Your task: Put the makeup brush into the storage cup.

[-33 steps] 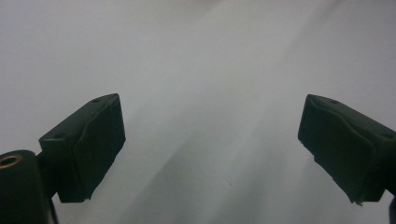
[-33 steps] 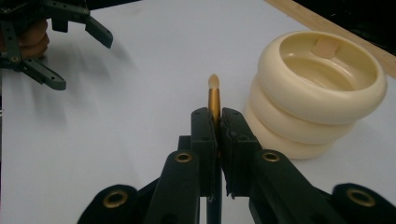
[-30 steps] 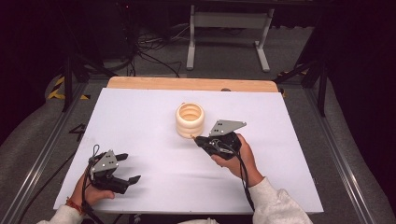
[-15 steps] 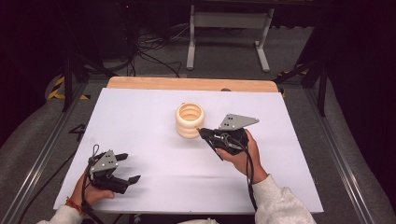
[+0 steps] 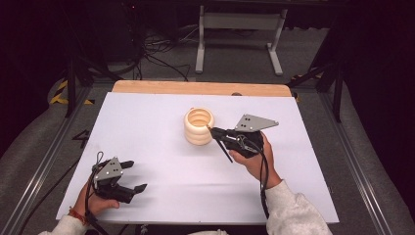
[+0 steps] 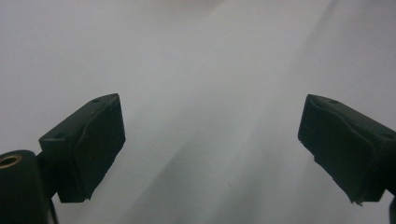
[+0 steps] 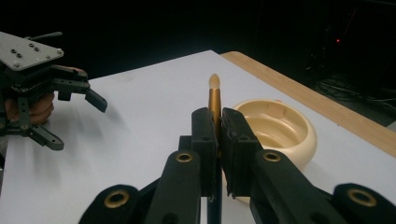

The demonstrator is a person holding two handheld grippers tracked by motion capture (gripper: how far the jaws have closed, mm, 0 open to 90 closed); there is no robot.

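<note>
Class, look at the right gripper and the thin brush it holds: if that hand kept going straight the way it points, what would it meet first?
Most likely the cream ribbed cup. The right gripper is shut on the brush, whose tip already sits near the cup's rim; depth is unclear, so it may pass just over the opening.

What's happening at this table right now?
A person works at a white table with a tool in each hand. The right tool is shut on a thin brush with a gold ferrule and pale tip, held beside a cream ribbed cup; the brush is not yet in the cup. The left tool rests near the table's front left with its jaws open and nothing between them.
</note>
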